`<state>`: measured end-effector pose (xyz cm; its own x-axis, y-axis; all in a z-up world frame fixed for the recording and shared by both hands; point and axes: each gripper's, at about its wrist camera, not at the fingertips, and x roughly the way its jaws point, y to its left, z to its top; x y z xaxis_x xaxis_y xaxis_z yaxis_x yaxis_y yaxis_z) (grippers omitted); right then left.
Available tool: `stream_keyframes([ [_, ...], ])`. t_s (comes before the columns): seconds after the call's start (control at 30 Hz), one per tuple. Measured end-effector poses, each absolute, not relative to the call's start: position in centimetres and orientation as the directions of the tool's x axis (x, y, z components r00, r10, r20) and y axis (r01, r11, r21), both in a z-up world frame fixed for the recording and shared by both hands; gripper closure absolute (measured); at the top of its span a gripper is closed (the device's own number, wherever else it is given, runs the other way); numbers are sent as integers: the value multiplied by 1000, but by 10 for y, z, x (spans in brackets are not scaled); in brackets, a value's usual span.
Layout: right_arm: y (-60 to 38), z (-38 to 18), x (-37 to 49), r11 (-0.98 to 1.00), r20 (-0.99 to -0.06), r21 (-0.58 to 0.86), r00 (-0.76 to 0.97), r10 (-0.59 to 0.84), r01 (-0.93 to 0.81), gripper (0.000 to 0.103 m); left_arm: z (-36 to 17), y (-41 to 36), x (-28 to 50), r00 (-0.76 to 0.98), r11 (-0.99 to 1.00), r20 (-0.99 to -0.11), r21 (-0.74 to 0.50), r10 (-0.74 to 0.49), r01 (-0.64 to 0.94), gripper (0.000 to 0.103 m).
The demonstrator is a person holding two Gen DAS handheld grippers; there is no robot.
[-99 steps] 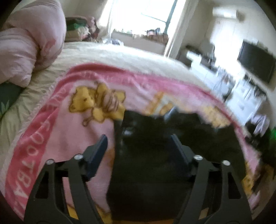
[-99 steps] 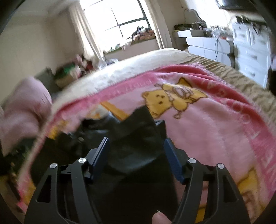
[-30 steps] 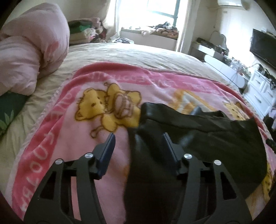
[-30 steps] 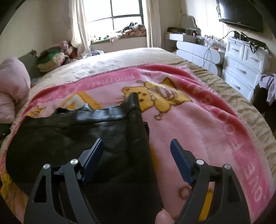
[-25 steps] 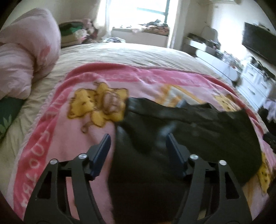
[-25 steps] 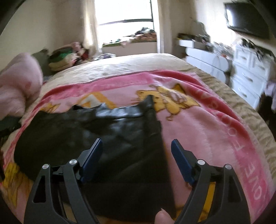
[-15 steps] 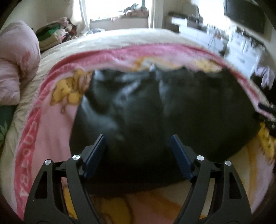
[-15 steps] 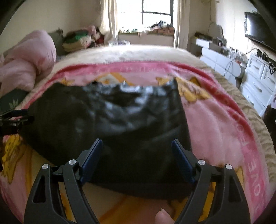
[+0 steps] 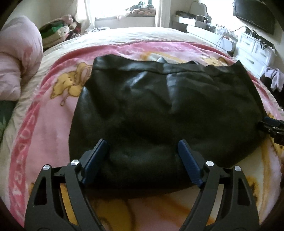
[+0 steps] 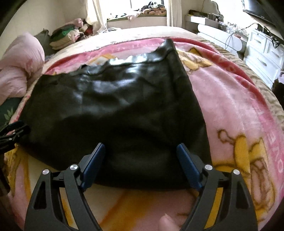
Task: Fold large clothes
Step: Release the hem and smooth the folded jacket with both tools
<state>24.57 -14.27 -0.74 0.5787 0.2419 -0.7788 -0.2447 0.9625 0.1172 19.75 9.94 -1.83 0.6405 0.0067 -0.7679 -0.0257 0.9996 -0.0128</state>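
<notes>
A black, shiny, leather-like garment (image 9: 159,106) lies folded flat in a wide slab on the pink bear-print blanket (image 9: 44,124). My left gripper (image 9: 142,144) hovers over its near edge, left of the middle. Its jaws are opening; the garment lies under the gap and the pads do not press on it. My right gripper (image 10: 140,145) hovers over the near right part of the garment (image 10: 115,110), jaws also opening, pads clear of the cloth. Each gripper shows at the other view's edge: the right gripper (image 9: 271,126) and the left gripper (image 10: 12,133).
A bunched pink duvet (image 9: 16,58) sits at the left of the bed, with a pile of folded clothes (image 9: 55,33) behind it. White drawers (image 9: 255,48) and a wall television (image 9: 253,16) stand to the right. A fingertip (image 10: 166,222) shows at the bottom.
The garment, earlier bunched between both pairs of fingers, now lies spread flat. Both grippers have let go, widened, and drawn back and down to its near edge.
</notes>
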Motion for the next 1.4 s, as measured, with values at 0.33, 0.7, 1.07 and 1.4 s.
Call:
stream_keyframes([
  [0.33,-113,14,226,923,-732,132,592,337,-362,8,-6,101,187,641,997,-767,-62,-15,-51,9],
  [0.7,-76,27,205,873,-680,108,605,414,-476,8,-1,116,160,664,991,-741,23,104,-129,9],
  [1.07,-32,29,195,821,-657,135,570,494,-555,8,10,140,149,680,984,-724,-15,112,-178,9],
  [1.4,-3,24,185,783,-658,106,547,518,-613,20,1,164,157,668,970,-739,-89,89,-227,9],
])
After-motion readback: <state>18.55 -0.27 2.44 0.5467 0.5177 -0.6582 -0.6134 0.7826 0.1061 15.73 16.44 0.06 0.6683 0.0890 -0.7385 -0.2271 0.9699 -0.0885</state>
